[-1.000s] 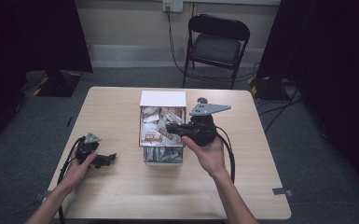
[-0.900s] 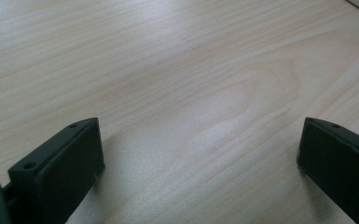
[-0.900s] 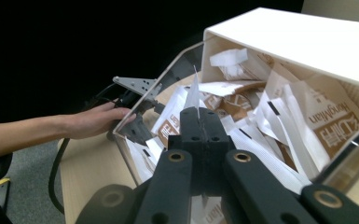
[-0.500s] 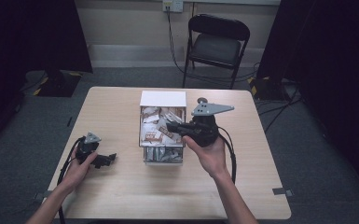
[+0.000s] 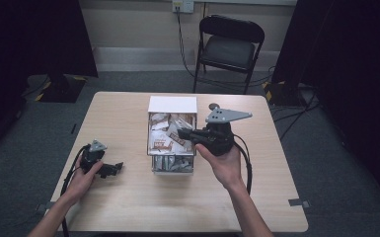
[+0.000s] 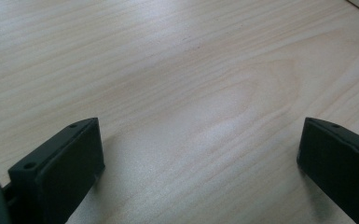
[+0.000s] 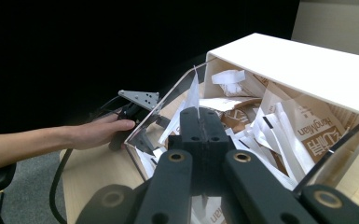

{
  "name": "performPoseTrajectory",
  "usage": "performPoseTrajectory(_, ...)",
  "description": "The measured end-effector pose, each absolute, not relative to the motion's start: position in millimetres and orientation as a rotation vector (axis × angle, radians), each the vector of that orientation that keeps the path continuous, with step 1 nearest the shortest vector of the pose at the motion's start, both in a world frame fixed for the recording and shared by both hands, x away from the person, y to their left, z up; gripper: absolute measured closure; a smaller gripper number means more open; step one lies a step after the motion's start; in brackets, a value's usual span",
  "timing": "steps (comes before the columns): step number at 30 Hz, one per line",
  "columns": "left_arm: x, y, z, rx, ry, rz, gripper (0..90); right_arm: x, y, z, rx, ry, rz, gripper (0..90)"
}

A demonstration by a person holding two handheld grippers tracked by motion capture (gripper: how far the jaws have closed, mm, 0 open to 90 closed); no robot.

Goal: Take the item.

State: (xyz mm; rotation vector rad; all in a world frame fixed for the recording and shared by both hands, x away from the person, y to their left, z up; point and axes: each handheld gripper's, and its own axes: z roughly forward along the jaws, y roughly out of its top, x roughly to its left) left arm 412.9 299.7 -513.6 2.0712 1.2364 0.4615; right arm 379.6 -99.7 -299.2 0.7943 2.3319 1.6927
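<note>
The left tool rests on the bench, jaws spread on bare wood, well apart from the box to its right. The right tool is nearer, over the box, jaws pressed together pinching 1 white packet that stands upright above the heap. Against the earlier frames, nothing has visibly shifted
</note>
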Motion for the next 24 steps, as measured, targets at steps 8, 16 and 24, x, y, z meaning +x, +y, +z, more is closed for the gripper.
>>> performPoseTrajectory(8,412.9,299.7,-513.6,2.071,1.236,0.462,0.0,374.5,-107.0,-293.8,0.798,2.315,1.703,90.0)
performPoseTrajectory(16,412.8,299.6,-513.6,2.071,1.237,0.461,0.0,370.7,-114.4,-287.2,0.791,2.289,1.714,90.0)
performPoseTrajectory(24,412.8,299.6,-513.6,2.071,1.237,0.461,0.0,363.9,-122.0,-280.6,0.773,2.278,1.707,90.0)
